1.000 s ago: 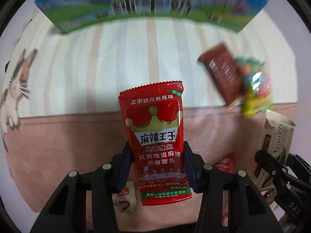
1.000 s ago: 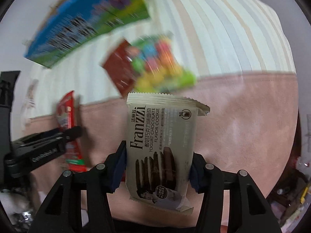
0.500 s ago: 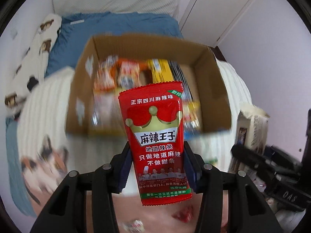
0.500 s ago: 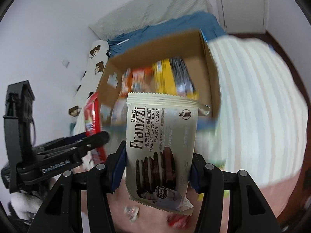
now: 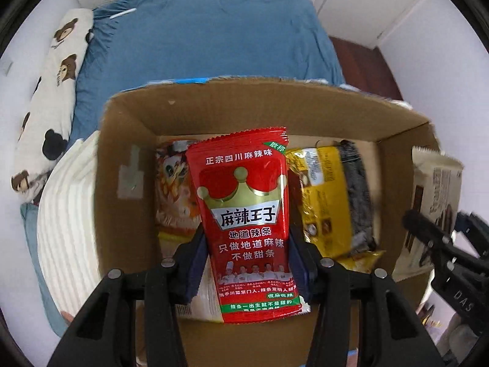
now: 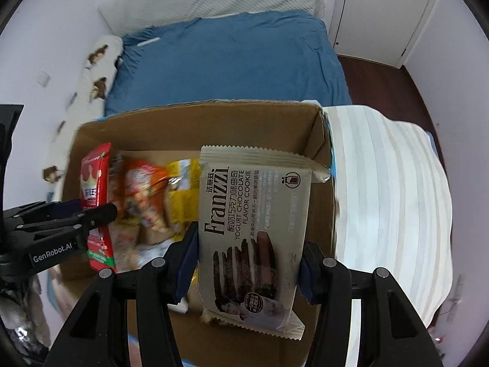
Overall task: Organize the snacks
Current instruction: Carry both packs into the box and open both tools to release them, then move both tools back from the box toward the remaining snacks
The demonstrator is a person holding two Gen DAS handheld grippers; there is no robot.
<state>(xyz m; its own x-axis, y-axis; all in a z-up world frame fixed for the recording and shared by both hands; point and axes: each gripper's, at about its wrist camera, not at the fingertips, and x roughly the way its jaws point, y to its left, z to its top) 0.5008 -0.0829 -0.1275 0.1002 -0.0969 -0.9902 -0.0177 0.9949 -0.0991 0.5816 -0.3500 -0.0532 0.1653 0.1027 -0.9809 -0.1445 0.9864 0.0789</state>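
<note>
Several snack bags are already laid in the cardboard box (image 5: 128, 140), while a red packet (image 5: 249, 223) pinched by the left gripper (image 5: 247, 263) and a cookie pack (image 6: 253, 232) pinched by the right gripper (image 6: 247, 263) are held over it, not yet dropped in.

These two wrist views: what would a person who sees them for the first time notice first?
First, the red spicy-strip packet clamped upright in the left gripper, over the open cardboard box. Next, the beige Franzzi cookie packet held in the right gripper, above the box's right part. Yellow and orange snack bags already lie inside.
</note>
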